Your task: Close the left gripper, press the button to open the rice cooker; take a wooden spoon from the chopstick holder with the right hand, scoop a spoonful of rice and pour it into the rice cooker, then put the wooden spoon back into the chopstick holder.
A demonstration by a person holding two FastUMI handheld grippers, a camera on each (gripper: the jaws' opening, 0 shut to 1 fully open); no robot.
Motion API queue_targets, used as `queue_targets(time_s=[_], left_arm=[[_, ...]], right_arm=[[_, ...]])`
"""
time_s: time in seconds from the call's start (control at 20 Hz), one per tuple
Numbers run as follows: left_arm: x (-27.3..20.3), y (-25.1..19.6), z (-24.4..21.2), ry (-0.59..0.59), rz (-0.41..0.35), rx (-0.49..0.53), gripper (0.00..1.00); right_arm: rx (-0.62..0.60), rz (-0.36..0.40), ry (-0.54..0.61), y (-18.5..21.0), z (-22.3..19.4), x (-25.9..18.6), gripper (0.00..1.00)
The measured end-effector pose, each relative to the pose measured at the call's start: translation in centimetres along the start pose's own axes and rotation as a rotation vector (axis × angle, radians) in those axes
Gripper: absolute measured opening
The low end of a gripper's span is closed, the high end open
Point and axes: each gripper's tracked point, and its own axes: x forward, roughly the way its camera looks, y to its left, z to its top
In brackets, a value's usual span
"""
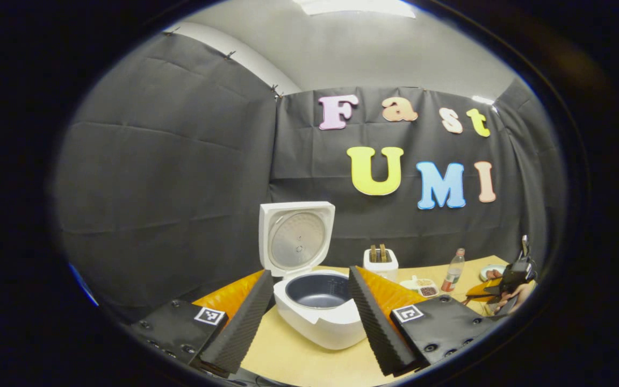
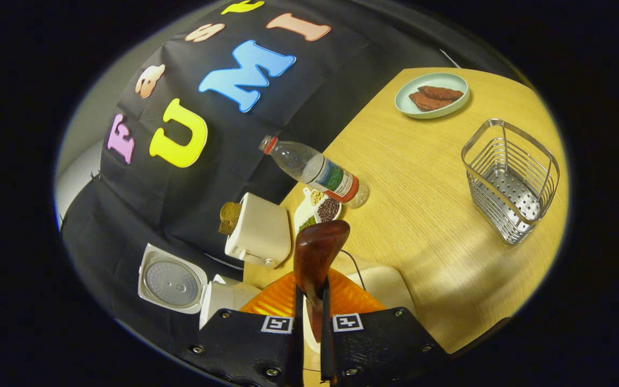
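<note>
In the left gripper view, the left claw is wide open, holds nothing, and frames the rice cooker, which stands on the desk with its lid up. In the right gripper view, the right claw is closed tightly on the wooden spoon, while the chopstick holder stands well apart at the right.
</note>
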Motion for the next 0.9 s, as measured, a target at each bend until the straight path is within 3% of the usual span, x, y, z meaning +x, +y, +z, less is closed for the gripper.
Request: queue_targets(time_s=[0.4,0.75,0.9], left_arm=[[-0.7,0.6,-0.5,-0.002,0.013,-0.031,0.99],[-1.6,2.4,-0.9,-0.005,0.040,-0.059,0.98],[-2.1,3.4,-1.2,-0.001,0.061,-0.068,0.99]], right_arm=[[0.212,0.132,0.035,5.1,0.8,-0.5,0.13],[0.209,0.249,0.092,13.1,-0.8,-0.4,0.13],[0.144,0.287,0.103,16.5,-2.0,-0.1,0.12]])
